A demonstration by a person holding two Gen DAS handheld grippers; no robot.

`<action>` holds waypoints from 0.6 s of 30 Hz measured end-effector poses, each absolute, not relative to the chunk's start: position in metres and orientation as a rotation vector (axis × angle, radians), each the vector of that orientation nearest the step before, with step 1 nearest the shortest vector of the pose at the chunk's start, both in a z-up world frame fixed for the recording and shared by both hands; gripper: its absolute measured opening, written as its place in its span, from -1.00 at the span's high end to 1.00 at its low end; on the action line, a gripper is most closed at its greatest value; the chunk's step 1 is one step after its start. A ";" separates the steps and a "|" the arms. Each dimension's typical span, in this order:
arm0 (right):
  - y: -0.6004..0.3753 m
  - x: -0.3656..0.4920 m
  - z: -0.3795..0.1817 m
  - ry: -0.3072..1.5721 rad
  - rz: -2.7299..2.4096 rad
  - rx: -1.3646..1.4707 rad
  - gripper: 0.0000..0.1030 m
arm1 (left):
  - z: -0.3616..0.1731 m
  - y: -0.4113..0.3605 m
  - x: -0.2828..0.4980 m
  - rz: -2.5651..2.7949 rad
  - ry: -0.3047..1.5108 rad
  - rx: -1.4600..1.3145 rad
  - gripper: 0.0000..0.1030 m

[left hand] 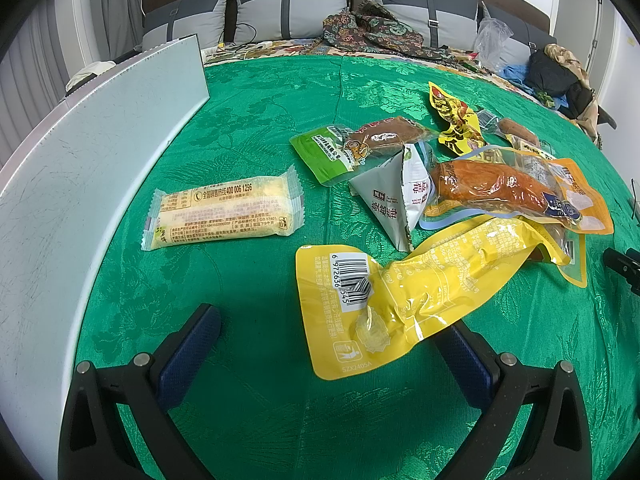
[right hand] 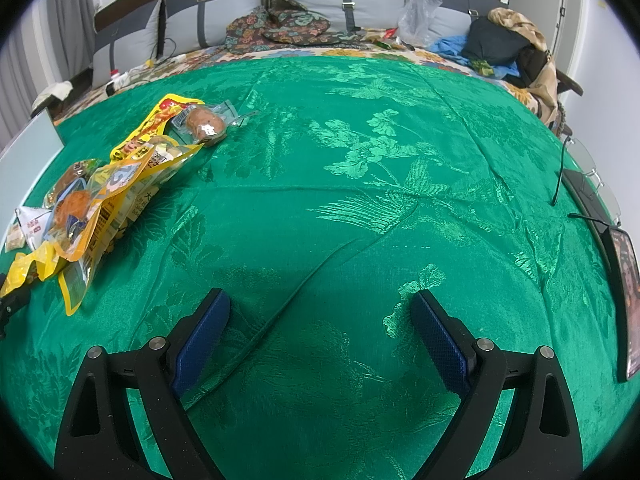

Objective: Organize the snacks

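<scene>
From the left wrist, the left gripper (left hand: 332, 344) hangs spread wide, empty, above the green cloth (left hand: 248, 280) — a yellow pouch (left hand: 384, 296) overlaps its right finger, snacks heaped behind. From the right wrist, the right gripper (right hand: 322, 330) gapes over bare cloth — the snack pile (right hand: 104, 184) lies far left.

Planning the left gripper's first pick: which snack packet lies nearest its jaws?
The yellow barcode pouch, overlapping the left gripper's right jaw; the other packets lie farther up the green cloth.
</scene>
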State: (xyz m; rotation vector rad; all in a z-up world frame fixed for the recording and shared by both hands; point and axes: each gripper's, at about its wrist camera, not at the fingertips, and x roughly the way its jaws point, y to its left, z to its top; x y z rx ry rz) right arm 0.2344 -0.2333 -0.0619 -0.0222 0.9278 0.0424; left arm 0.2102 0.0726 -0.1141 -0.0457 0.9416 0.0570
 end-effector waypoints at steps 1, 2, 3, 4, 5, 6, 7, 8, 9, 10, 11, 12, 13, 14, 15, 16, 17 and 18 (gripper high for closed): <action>-0.234 0.234 -0.061 0.928 0.042 -0.022 -0.84 | -0.114 0.073 0.210 0.057 0.942 -0.046 -1.00; -0.233 0.235 -0.062 0.928 0.042 -0.022 -0.84 | -0.114 0.073 0.210 0.057 0.942 -0.046 -1.00; -0.233 0.234 -0.062 0.928 0.042 -0.022 -0.84 | -0.114 0.073 0.210 0.057 0.942 -0.046 -1.00; -0.233 0.234 -0.062 0.928 0.043 -0.022 -0.84 | -0.114 0.073 0.210 0.057 0.942 -0.046 -1.00; -0.233 0.235 -0.063 0.928 0.042 -0.022 -0.84 | -0.114 0.073 0.210 0.057 0.941 -0.045 -1.00; -0.233 0.234 -0.062 0.928 0.043 -0.022 -0.84 | -0.114 0.073 0.210 0.057 0.942 -0.046 -1.00; -0.233 0.234 -0.062 0.928 0.043 -0.022 -0.84 | -0.114 0.073 0.210 0.057 0.942 -0.046 -1.00; -0.233 0.234 -0.062 0.928 0.042 -0.022 -0.84 | -0.114 0.073 0.210 0.057 0.942 -0.045 -1.00; -0.233 0.234 -0.062 0.928 0.043 -0.022 -0.84 | -0.114 0.073 0.210 0.057 0.941 -0.045 -1.00; -0.233 0.234 -0.062 0.928 0.043 -0.022 -0.84 | -0.114 0.073 0.210 0.057 0.941 -0.045 -1.00; -0.233 0.235 -0.063 0.928 0.043 -0.022 -0.84 | -0.114 0.073 0.210 0.057 0.941 -0.045 -1.00; -0.233 0.235 -0.062 0.928 0.043 -0.022 -0.84 | -0.114 0.073 0.210 0.057 0.941 -0.045 -1.00; -0.233 0.234 -0.062 0.928 0.043 -0.022 -0.84 | -0.114 0.073 0.210 0.057 0.941 -0.045 -1.00; -0.233 0.234 -0.062 0.928 0.043 -0.022 -0.84 | -0.114 0.073 0.210 0.056 0.941 -0.045 -1.00; -0.233 0.234 -0.062 0.928 0.043 -0.022 -0.84 | -0.114 0.073 0.210 0.056 0.941 -0.045 -1.00; -0.233 0.235 -0.063 0.928 0.043 -0.022 -0.84 | -0.114 0.073 0.210 0.056 0.941 -0.045 -1.00; -0.234 0.234 -0.062 0.928 0.043 -0.022 -0.84 | -0.114 0.073 0.210 0.056 0.941 -0.045 -1.00; -0.233 0.234 -0.062 0.928 0.043 -0.022 -0.84 | -0.114 0.073 0.210 0.057 0.941 -0.045 -1.00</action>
